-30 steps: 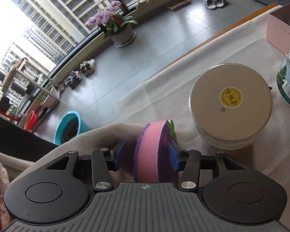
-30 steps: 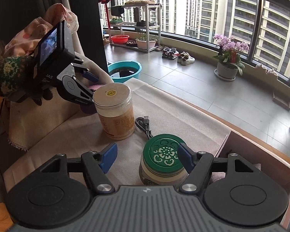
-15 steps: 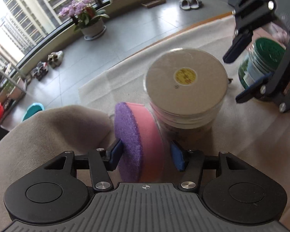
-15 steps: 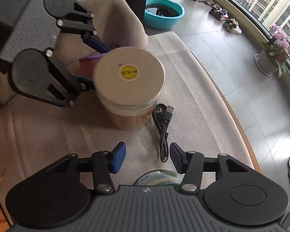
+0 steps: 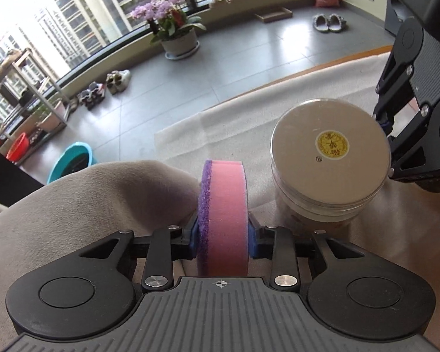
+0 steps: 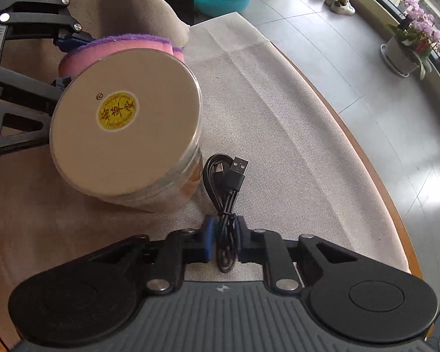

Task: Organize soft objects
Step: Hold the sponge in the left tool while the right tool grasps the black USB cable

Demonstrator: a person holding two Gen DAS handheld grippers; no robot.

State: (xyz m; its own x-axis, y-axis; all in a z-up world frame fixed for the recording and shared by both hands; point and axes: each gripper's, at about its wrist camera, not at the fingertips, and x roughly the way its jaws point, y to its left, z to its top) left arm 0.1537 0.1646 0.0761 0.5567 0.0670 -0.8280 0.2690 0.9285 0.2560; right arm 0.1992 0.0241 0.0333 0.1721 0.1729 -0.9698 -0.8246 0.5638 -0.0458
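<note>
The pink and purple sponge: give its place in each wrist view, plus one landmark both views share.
Left wrist view: the sponge stands on edge at bottom centre, pinched in the left gripper.
Right wrist view: the sponge is at upper left, partly hidden behind the jar's lid.
Shared landmark: the silver-lidded jar with a yellow sticker, right beside the sponge.

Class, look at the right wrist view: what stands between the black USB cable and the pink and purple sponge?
The silver-lidded jar stands between cable and sponge, plainest in the right wrist view.
</note>
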